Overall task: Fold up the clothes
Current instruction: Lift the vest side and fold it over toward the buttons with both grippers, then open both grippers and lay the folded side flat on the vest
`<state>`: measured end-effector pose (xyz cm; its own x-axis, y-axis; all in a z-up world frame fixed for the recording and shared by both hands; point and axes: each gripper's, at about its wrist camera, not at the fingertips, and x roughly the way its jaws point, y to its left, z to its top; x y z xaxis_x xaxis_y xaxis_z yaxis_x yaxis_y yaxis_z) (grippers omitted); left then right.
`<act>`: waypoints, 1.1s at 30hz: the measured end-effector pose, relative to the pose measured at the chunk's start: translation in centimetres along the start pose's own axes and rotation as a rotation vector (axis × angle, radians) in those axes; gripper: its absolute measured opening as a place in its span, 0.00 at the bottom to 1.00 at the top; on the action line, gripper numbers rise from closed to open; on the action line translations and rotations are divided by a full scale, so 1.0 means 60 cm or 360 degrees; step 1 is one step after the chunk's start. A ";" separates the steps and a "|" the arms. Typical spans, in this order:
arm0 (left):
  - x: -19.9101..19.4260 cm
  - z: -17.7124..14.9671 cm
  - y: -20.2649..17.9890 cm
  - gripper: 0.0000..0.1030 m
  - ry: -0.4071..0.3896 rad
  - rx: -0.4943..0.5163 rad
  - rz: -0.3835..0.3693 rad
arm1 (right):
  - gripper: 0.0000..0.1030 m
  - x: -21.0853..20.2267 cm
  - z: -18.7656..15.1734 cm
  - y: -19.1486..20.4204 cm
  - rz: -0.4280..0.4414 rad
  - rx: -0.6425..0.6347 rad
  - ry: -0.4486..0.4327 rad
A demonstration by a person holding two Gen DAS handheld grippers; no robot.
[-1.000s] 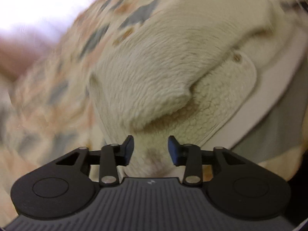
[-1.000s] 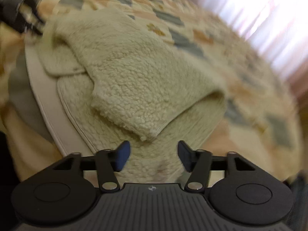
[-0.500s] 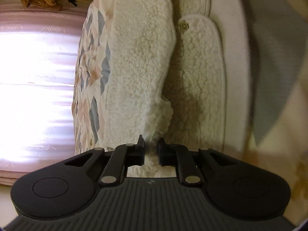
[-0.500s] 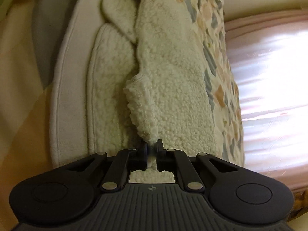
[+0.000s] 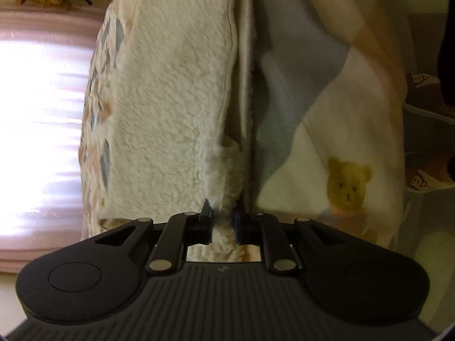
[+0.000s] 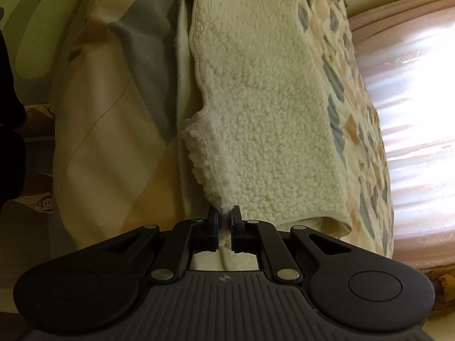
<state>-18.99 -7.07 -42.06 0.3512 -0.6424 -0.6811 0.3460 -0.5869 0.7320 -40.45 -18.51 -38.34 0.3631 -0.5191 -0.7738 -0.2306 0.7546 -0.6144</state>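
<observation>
Left wrist view showed the cream sherpa fleece garment (image 5: 176, 108) lying on the patterned quilt (image 5: 99, 130), its folded bulk stretching away from the camera. The left gripper (image 5: 222, 224) was rolled sideways, so the quilt stood nearly vertical in frame, and its fingers were drawn in close on a fluffy fold of the garment's near edge, fleece filling the narrow gap between them. Right of the garment lay a blanket with a teddy bear print (image 5: 347, 187), and beyond the quilt hung a bright pink curtain (image 5: 37, 130).

Right wrist view showed the same garment (image 6: 264, 108), with the right gripper (image 6: 224, 224) likewise rolled sideways, its fingers nearly closed and pinching a thin corner of fleece. Left of the garment lay the pastel blanket (image 6: 113, 130); the quilt (image 6: 358, 130) and the curtain (image 6: 418, 119) were on its right.
</observation>
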 end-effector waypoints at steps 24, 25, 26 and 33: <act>0.196 -0.045 0.352 0.22 -0.0040 -0.1427 -0.0016 | 0.30 0.160 -0.010 -0.235 -0.0157 0.1207 -0.0069; 0.215 -0.049 0.356 0.22 -0.0034 -0.1454 -0.0021 | 0.30 0.178 -0.009 -0.246 -0.0180 0.1261 -0.0069; 0.234 -0.051 0.360 0.22 -0.0024 -0.1467 -0.0028 | 0.30 0.196 -0.009 -0.257 -0.0204 0.1316 -0.0070; 0.309 -0.047 0.362 0.21 0.0015 -0.1477 -0.0057 | 0.34 0.290 -0.023 -0.316 -0.0206 0.1576 -0.0103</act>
<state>-2.52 -30.36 -38.84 0.3326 -0.6253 -0.7060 0.9129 0.0256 0.4074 -31.02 -42.42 -40.36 0.3872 -0.6204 -0.6820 0.6595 0.7033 -0.2654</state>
